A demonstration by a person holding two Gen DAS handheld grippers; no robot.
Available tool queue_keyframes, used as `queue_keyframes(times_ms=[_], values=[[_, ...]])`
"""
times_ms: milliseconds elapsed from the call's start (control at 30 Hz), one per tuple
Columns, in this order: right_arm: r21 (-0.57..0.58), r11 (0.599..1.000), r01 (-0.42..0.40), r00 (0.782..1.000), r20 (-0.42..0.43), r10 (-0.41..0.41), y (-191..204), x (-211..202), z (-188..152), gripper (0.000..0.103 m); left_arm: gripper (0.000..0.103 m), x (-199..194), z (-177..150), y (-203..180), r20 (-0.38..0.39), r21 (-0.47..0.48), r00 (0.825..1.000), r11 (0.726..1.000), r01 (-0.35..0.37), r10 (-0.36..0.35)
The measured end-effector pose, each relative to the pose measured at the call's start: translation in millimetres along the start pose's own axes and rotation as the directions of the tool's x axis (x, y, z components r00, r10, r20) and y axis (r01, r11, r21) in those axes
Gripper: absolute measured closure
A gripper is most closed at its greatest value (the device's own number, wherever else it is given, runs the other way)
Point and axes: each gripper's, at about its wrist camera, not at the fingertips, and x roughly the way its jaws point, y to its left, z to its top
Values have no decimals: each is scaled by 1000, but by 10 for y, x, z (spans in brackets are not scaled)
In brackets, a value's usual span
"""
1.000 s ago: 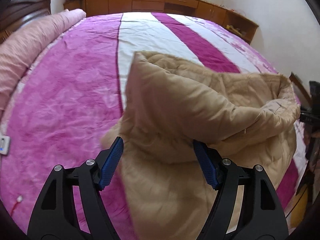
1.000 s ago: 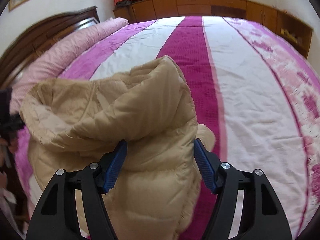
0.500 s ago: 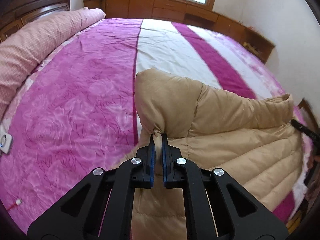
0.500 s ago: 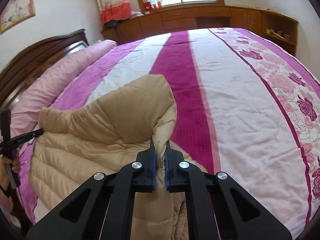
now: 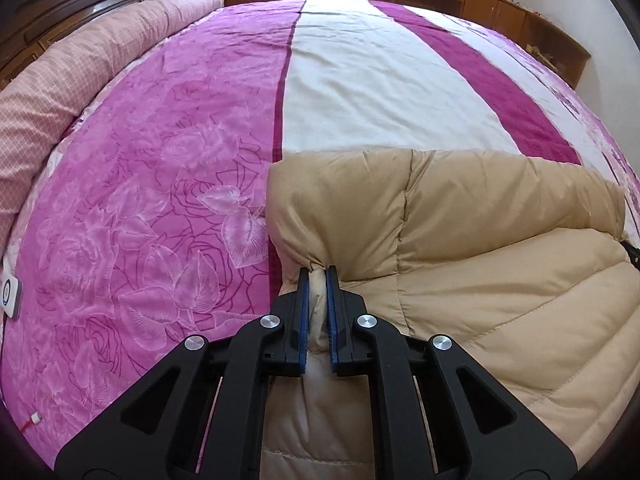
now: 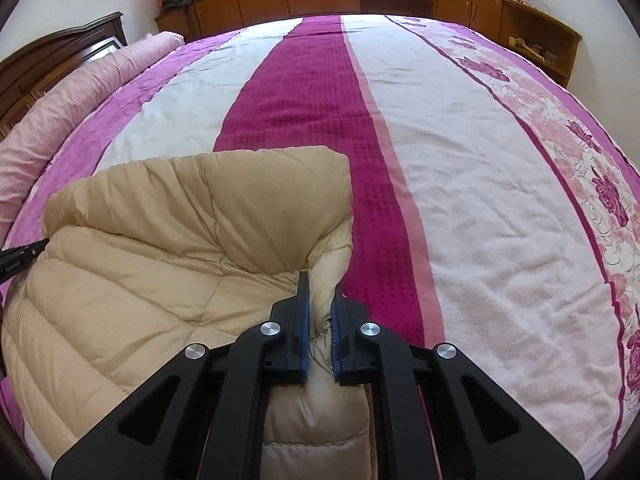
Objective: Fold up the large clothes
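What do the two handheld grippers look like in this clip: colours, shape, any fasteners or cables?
The left gripper and right gripper look the same: matte black angular frames with triangular cut-outs, each with two narrow fingers lined with ribbed blue pads. Four round silver bolt heads mark the pivots on each. No cables, labels, hands or sleeves show.

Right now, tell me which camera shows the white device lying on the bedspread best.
The left wrist view. The white device lies at that picture's far left edge on the pink bedspread, partly cut off. The right wrist view does not show it at all.
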Motion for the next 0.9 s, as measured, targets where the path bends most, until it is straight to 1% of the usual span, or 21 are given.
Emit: queue_keyframes(times_ms=[33,100,133,167,200,233,267,300,333,367,400,433,500,567,667,733,833,900], values=[[12,1000,-7,1000,2,7,-8,-19,-2,92,92,-26,3,18,0,-8,1000,1000,4,-4],[60,997,-47,999,11,47,-68,-104,-7,89,91,-112,-7,70,4,-28,1000,999,24,-24],[90,993,-76,997,19,75,-103,-159,-17,83,91,-167,-16,102,5,-37,999,999,34,-34],[114,987,-111,994,27,109,-141,-209,-23,74,91,-217,-32,127,8,-38,999,998,47,-47],[129,982,-136,991,39,132,-175,-278,-37,69,90,-268,-45,142,12,-34,999,998,53,-53],[130,982,-140,990,51,134,-184,-347,-43,62,89,-343,-68,159,17,-25,998,998,56,-56],[122,982,-142,989,68,135,-195,-436,-65,56,87,-402,-91,175,22,-21,998,998,59,-58],[116,983,-145,988,75,136,-193,-486,-67,53,78,-457,-111,193,26,-20,998,998,64,-63],[109,983,-149,986,88,140,-200,-580,-94,46,71,-530,-141,221,31,-26,997,997,71,-71],[109,982,-154,985,98,143,-203,-650,-111,41,54,-584,-162,242,38,-33,996,997,76,-75],[110,981,-158,984,103,147,-208,-704,-125,40,45,-666,-202,274,56,-41,996,996,74,-72],[110,980,-165,982,110,153,-221,-778,-159,38,45,-731,-242,297,67,-41,996,997,69,-66],[115,979,-167,982,110,154,-230,-873,-217,33,45,-817,-327,341,64,-44,996,997,70,-67],[130,974,-185,980,102,173,-244,-955,-308,27,44,-902,-447,409,65,-67,994,993,93,-89],[149,967,-206,977,88,194,-246,-1030,-435,22,36,-950,-617,484,46,-95,990,985,141,-137],[164,964,-210,977,83,199,-249,-1070,-543,20,31,-959,-707,515,37,-116,987,980,161,-158],[199,952,-231,973,64,223,-273,-1068,-697,20,30,-1015,-900,543,28,-150,980,969,197,-195],[215,946,-243,970,51,238,-287,-1039,-771,19,29,-1029,-1000,533,20,-158,979,966,205,-204]])
